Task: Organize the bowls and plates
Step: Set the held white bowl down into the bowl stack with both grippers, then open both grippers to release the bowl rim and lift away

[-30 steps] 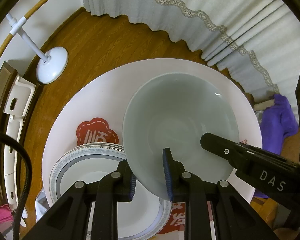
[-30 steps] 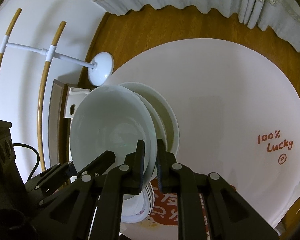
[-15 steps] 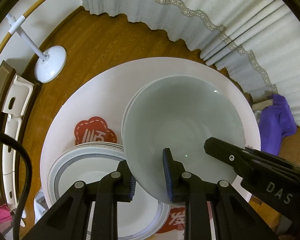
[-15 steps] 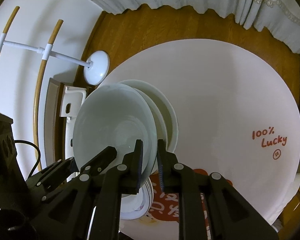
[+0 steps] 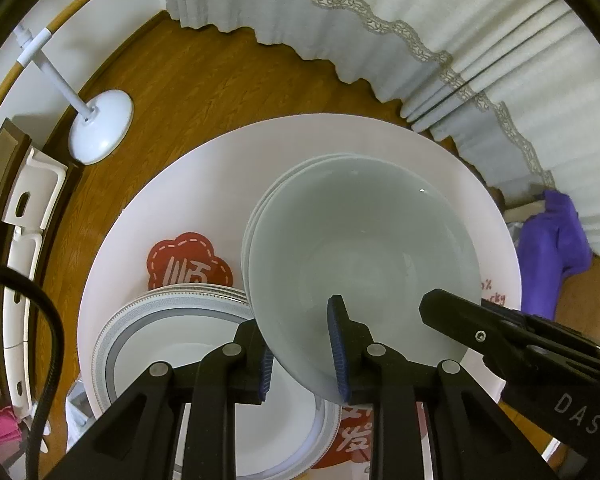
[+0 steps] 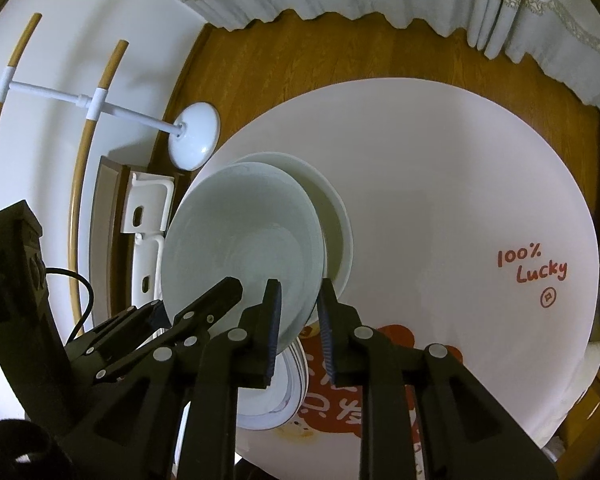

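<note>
- Two tongs work one pale bowl [image 5: 360, 264]: the left tongs [image 5: 302, 354] pinch its near rim, one pad inside and one outside; the right tongs [image 6: 298, 320] straddle the opposite rim, jaws opening, so that hold is loosening.
- Bowl sits nested on other bowls [image 6: 336, 216], stacked on the round white counter [image 6: 440, 184].
- Just beside the bowl, toward the left tongs, lies a stack of grey-bordered plates [image 5: 172, 320]; nothing in either.
- Glazed ceramic, by the look: stiff, fairly heavy, slick and chip-prone. The thin rim is the only purchase; a one-sided pinch could let it tip or slide.
</note>
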A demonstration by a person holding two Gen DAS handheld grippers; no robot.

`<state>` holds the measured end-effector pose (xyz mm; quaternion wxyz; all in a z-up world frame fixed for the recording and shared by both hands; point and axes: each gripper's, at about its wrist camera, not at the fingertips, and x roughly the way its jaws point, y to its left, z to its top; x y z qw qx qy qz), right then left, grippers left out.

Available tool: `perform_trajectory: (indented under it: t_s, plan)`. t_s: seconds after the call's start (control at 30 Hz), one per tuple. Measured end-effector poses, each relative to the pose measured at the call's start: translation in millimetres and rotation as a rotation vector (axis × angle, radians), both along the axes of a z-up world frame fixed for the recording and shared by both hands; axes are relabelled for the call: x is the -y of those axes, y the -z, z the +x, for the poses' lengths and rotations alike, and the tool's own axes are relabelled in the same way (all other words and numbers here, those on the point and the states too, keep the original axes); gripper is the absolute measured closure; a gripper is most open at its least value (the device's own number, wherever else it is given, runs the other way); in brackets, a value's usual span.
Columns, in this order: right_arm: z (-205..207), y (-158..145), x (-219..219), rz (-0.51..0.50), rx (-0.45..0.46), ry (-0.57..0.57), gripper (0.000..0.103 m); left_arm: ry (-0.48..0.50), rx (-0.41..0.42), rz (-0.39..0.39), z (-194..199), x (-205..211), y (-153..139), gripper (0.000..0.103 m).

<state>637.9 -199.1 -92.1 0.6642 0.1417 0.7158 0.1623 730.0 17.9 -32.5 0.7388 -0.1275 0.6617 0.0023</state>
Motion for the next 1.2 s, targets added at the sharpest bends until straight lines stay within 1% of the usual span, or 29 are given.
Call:
perform_trajectory:
  t_s: [0.1,0.4,0.67,0.77,0.8,0.83,0.87,0.93,1.0,1.07,1.2]
  plan:
    - [-1.5,1.4,1.3,-0.002,-0.004,-0.007,0.084,-0.001,-0.001,-0.003,0.2,-0.4,-1.3,0.081]
    - [1.0,-2.2,-0.9,-0.023,0.008,-0.029,0.089,-0.011,-0.020,0.014,3.6,-0.1,-4.2,0.081]
    - [1.4,1.7,-1.6,-0.028,0.006,-0.027,0.089,-0.012,-0.014,0.024,0.0,2.8,-9.0,0.080]
    - [0.1,-0.6,-5.1,-0.030,0.019,-0.029,0.089,-0.014,-0.014,0.021,-1.9,2.3,-9.7,0.079]
    - [-1.6,-0.9,-6.2,-0.031,0.024,-0.029,0.089,-0.013,-0.015,0.025,-2.5,2.5,-10.0,0.078]
    - [-2.3,-1.0,-7.0,-0.033,0.027,-0.032,0.089,-0.009,-0.021,0.044,-3.8,3.6,-11.0,0.073]
    - [-3.0,-0.6,-7.6,-0.029,0.026,-0.034,0.089,-0.006,-0.016,0.049,-5.2,4.4,-12.3,0.071]
    - [-4.3,-1.1,-8.4,-0.030,0.034,-0.036,0.090,-0.006,-0.020,0.047,-6.1,4.1,-11.6,0.070]
    - [-5.2,-0.7,-9.8,-0.032,0.036,-0.038,0.091,-0.008,-0.028,0.026,-6.7,4.1,-9.3,0.070]
    - [-5.7,-1.4,-11.3,-0.027,0.038,-0.040,0.091,-0.012,-0.024,0.036,-7.3,3.3,-9.6,0.071]
    - [-7.1,-2.0,-11.1,-0.022,0.044,-0.036,0.091,-0.009,-0.018,0.029,-8.5,3.6,-11.3,0.071]
